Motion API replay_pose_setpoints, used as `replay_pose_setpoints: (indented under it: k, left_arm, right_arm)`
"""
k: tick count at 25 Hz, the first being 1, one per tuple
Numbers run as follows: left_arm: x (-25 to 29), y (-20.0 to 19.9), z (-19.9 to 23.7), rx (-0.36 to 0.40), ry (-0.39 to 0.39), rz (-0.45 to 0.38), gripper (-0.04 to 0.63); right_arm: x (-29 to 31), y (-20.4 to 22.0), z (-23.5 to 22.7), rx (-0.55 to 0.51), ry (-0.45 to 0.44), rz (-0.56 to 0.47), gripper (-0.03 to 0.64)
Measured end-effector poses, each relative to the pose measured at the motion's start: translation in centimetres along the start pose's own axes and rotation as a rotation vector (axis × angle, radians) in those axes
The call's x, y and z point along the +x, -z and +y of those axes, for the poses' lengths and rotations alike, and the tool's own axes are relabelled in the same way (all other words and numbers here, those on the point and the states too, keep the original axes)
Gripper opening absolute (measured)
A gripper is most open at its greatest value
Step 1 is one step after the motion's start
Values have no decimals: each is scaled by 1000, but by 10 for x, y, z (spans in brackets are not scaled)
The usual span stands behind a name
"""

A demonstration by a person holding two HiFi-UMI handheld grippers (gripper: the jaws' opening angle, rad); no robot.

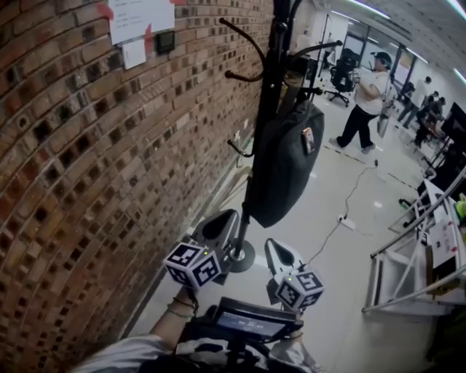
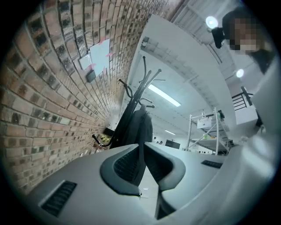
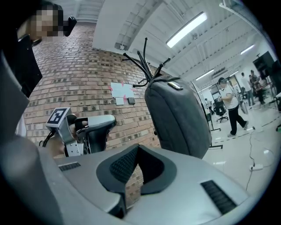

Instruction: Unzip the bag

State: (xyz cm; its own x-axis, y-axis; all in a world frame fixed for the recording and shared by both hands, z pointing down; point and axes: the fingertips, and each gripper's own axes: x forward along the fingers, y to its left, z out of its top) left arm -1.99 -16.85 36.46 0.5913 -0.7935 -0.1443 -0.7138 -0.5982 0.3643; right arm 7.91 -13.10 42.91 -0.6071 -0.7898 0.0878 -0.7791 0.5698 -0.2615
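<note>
Both grippers are hovering low in front of the coat stand (image 1: 275, 44); neither is touching the bag.

- Bag (image 1: 280, 164): black, hanging upright from a hook on the stand, just beside the brick wall (image 1: 87, 160). Its bottom is hanging clear above the stand's round base. A small light tag is showing on its side. The zipper is not resolving in any view.
- Left gripper (image 1: 227, 218): you are holding it below the bag and near the stand's base, tips pointing up toward the bag. In the left gripper view the jaw tips are meeting, with nothing pinched between them, and the bag (image 2: 138, 127) is sitting well beyond them.
- Right gripper (image 1: 273, 248): you are holding it just beside the left one, on the side away from the wall and also below the bag. In the right gripper view its jaw tips are likewise resting together and empty. The bag (image 3: 178, 114) is filling the space above and beyond them.
- Surroundings: sheets of paper (image 1: 138, 18) are hanging taped high on the wall. A person (image 1: 368, 95) is standing well apart on the open floor (image 1: 342, 189).
</note>
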Motion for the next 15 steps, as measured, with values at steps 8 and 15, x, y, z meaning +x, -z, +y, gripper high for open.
replay_pose_setpoints:
  k: [8, 15]
  left_arm:
    - [77, -23, 15, -11, 160, 53, 26]
    - [119, -51, 3, 30, 257, 20, 28]
  right_arm:
    - [29, -13, -35, 14, 136, -38, -11]
    - [32, -21, -52, -7, 198, -60, -11]
